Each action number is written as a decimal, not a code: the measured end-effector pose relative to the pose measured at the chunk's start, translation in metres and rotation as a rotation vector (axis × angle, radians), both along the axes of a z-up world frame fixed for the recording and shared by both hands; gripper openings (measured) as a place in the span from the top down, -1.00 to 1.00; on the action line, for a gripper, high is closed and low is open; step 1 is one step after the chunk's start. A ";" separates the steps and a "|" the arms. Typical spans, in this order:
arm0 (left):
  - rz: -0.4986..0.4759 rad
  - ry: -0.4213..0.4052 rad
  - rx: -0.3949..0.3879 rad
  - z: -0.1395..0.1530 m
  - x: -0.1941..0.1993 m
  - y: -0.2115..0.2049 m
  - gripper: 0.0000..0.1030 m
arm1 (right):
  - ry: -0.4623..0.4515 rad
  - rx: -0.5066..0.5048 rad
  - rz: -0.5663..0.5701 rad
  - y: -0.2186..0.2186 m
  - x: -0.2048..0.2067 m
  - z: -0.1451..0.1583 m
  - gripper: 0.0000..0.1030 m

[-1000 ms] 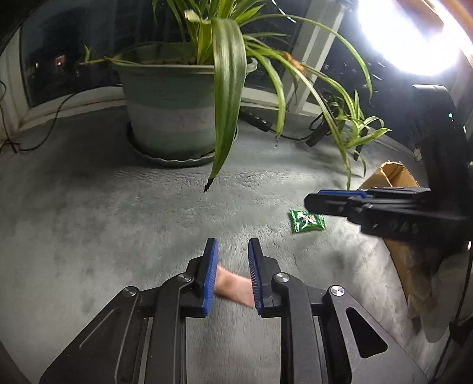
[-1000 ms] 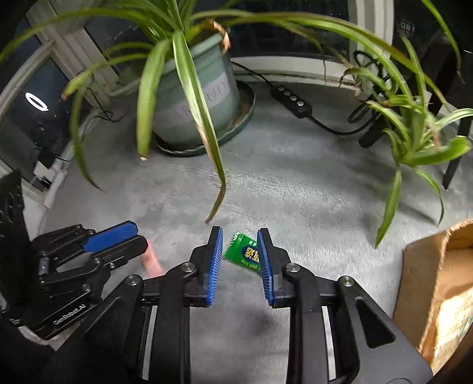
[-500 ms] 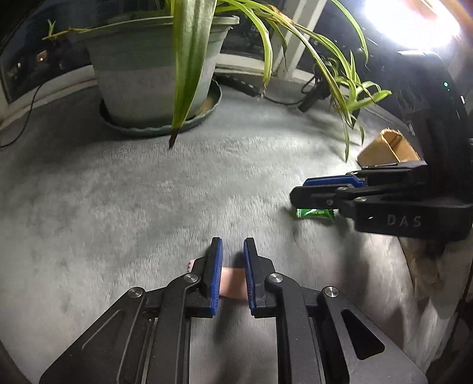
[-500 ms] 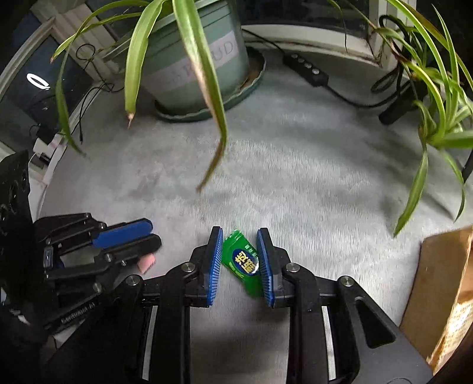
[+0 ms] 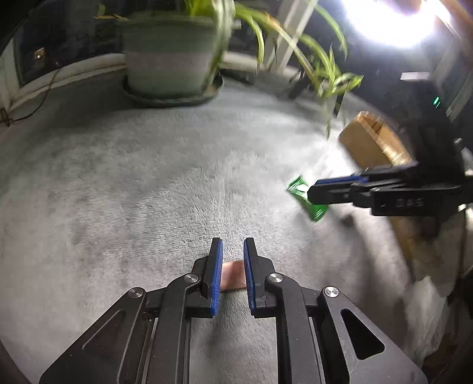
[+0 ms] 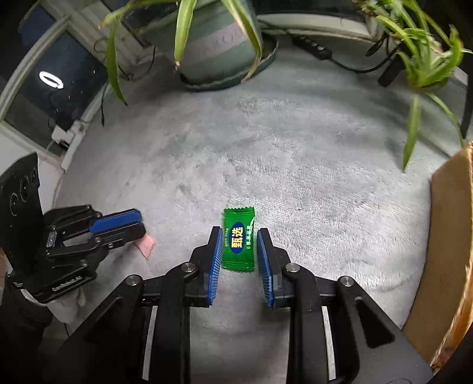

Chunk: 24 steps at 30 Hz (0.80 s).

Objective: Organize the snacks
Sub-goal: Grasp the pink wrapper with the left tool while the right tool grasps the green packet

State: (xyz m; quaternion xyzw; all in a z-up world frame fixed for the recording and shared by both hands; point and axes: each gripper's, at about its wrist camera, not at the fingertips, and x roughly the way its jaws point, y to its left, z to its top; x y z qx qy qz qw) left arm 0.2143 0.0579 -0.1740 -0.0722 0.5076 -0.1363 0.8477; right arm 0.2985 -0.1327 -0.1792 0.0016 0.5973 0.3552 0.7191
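Observation:
A pink snack packet (image 5: 233,276) lies on the grey carpet between the blue pads of my left gripper (image 5: 232,245), whose jaws stand narrowly apart around it. The packet also shows in the right wrist view (image 6: 145,247) under the left gripper (image 6: 130,224). A green candy packet (image 6: 239,238) lies flat between the pads of my right gripper (image 6: 239,236), which is open around it without touching. In the left wrist view the green packet (image 5: 307,198) sits at the right gripper's tips (image 5: 313,193).
A large potted plant (image 6: 218,47) stands at the back, with long leaves hanging over the carpet. A brown cardboard box (image 6: 449,254) stands at the right. A power strip and cables (image 6: 313,47) lie behind. A bright lamp (image 5: 390,20) glares at top right.
Both grippers have come lower over their packets. The left jaws have narrowed around the pink packet. The green packet now lies straight between the right pads, which have opened wider.

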 end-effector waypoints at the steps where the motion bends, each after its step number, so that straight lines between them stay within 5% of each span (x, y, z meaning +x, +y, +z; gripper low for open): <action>1: 0.006 -0.009 -0.012 0.003 -0.002 0.004 0.74 | -0.009 0.002 -0.005 -0.001 -0.001 0.002 0.43; 3: 0.004 -0.021 -0.031 0.006 -0.005 0.011 0.67 | -0.029 -0.012 0.001 0.002 -0.002 0.005 0.17; 4: 0.003 -0.017 -0.027 0.006 -0.005 0.013 0.49 | -0.040 -0.020 0.004 0.003 -0.002 0.005 0.05; 10: 0.052 0.036 -0.123 -0.007 0.019 0.026 0.39 | -0.041 -0.018 -0.017 0.011 -0.001 0.003 0.05; 18: -0.084 0.068 -0.053 -0.007 0.007 0.008 0.44 | -0.043 -0.013 -0.020 0.013 -0.001 0.003 0.05; 24: -0.166 0.048 0.094 -0.006 -0.021 -0.018 0.43 | -0.071 -0.043 0.000 0.017 -0.003 0.003 0.05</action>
